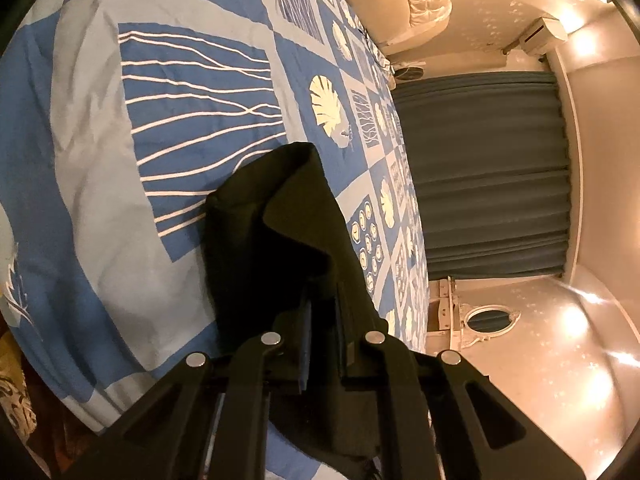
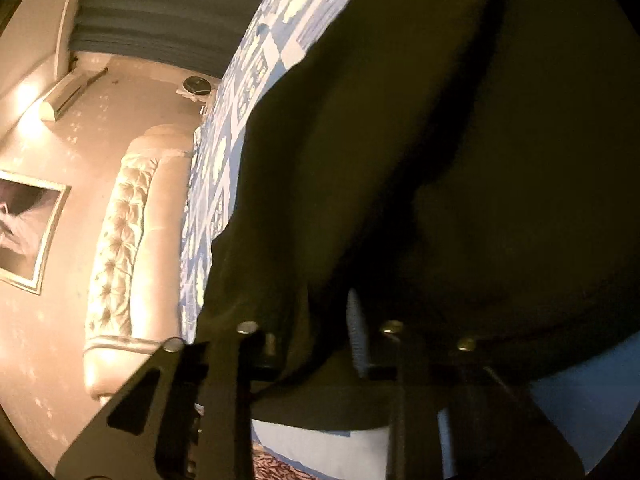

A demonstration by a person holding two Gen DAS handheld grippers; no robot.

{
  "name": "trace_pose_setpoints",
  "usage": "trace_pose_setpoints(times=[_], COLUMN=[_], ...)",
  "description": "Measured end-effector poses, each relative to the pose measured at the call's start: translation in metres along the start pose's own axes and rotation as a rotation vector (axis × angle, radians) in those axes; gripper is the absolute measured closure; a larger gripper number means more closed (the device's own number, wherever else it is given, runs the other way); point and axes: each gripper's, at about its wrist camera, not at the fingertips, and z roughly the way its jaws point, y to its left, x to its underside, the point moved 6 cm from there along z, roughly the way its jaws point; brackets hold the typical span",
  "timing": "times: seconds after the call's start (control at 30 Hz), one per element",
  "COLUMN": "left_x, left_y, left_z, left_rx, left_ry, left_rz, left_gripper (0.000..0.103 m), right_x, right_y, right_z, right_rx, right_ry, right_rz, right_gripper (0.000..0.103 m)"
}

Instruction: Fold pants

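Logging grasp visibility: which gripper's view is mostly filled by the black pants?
The right gripper: black fabric pants fill its view; the left gripper mostly sees the blue patterned bedspread.

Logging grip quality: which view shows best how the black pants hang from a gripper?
The left wrist view: the black pants hang in folds from the left gripper, edges clear against the bedspread. In the right wrist view they fill the frame, dark and shapeless.

- Black pants (image 1: 280,216) are pinched in the left gripper (image 1: 322,320), with the cloth draped over its jaws.
- A blue shell-patterned bedspread (image 1: 160,120) is spread underneath.
- Dark curtains (image 1: 488,176) are seen beyond the bed.
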Motion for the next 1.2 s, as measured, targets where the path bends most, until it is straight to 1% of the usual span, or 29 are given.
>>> trace_pose_setpoints(times=[0.03, 0.13, 0.27, 0.33, 0.43, 0.53, 0.63, 0.7, 0.73, 0.77, 0.8, 0.83, 0.87, 0.9, 0.97, 1.0, 1.1, 1.2], left_x=[-0.001, -0.008, -0.022, -0.033, -0.042, -0.035, -0.012, 0.0, 0.006, 0.01, 0.013, 0.016, 0.017, 0.017, 0.017, 0.018, 0.022, 0.019], left_y=[0.0, -0.002, -0.008, -0.011, -0.005, 0.006, 0.008, 0.013, 0.017, 0.022, 0.027, 0.033, 0.036, 0.037, 0.035, 0.033, 0.03, 0.038], left_z=[0.0, 0.001, -0.006, -0.012, -0.014, -0.017, -0.021, -0.025, -0.026, -0.025, -0.024, -0.022, -0.021, -0.02, -0.019, -0.019, -0.025, -0.036], left_rx=[0.004, 0.01, 0.014, 0.017, 0.017, -0.002, -0.009, -0.019, -0.016, -0.01, -0.002, 0.026, 0.048, 0.06, 0.075, 0.078, 0.068, 0.006], left_ry=[-0.002, -0.014, -0.056, -0.088, -0.091, -0.073, -0.036, -0.036, -0.035, -0.028, -0.023, -0.026, -0.032, -0.039, -0.048, -0.051, -0.05, -0.08], left_rz=[-0.004, -0.01, 0.017, 0.044, 0.041, 0.024, 0.034, 0.03, 0.009, -0.02, -0.06, -0.115, -0.151, -0.172, -0.178, -0.172, -0.196, -0.183], left_gripper=[0.093, 0.093, 0.093, 0.093, 0.093, 0.093, 0.093, 0.091, 0.09, 0.08, 0.073, 0.061, 0.056, 0.055, 0.047, 0.046, 0.045, 0.045], right_x=[0.0, 0.0, 0.005, 0.011, 0.029, 0.041, 0.043, 0.044, 0.044, 0.044, 0.044, 0.044, 0.044, 0.045, 0.046, 0.046, 0.048, 0.048], right_y=[-0.001, 0.005, 0.033, 0.042, 0.041, 0.021, 0.0, -0.003, -0.003, -0.004, -0.005, -0.007, -0.008, -0.009, -0.009, -0.009, -0.006, -0.006], right_z=[0.002, -0.002, -0.023, -0.033, -0.039, -0.034, -0.026, -0.023, -0.021, -0.02, -0.021, -0.021, -0.02, -0.02, -0.02, -0.02, -0.017, -0.016], right_rx=[-0.007, -0.034, -0.079, -0.097, -0.091, -0.023, -0.021, -0.018, -0.014, -0.01, -0.013, -0.016, -0.015, -0.016, -0.018, -0.019, -0.021, -0.027], right_ry=[0.002, -0.022, -0.079, -0.081, -0.064, -0.044, -0.017, -0.01, -0.006, -0.005, -0.005, -0.002, 0.0, 0.001, 0.004, 0.004, 0.006, 0.008], right_rz=[0.006, -0.004, -0.077, -0.099, -0.12, -0.144, -0.086, -0.082, -0.089, -0.091, -0.087, -0.081, -0.079, -0.076, -0.074, -0.073, -0.069, -0.066], right_gripper=[0.096, 0.096, 0.096, 0.096, 0.096, 0.096, 0.096, 0.096, 0.096, 0.095, 0.095, 0.095, 0.094, 0.094, 0.094, 0.094, 0.094, 0.094])
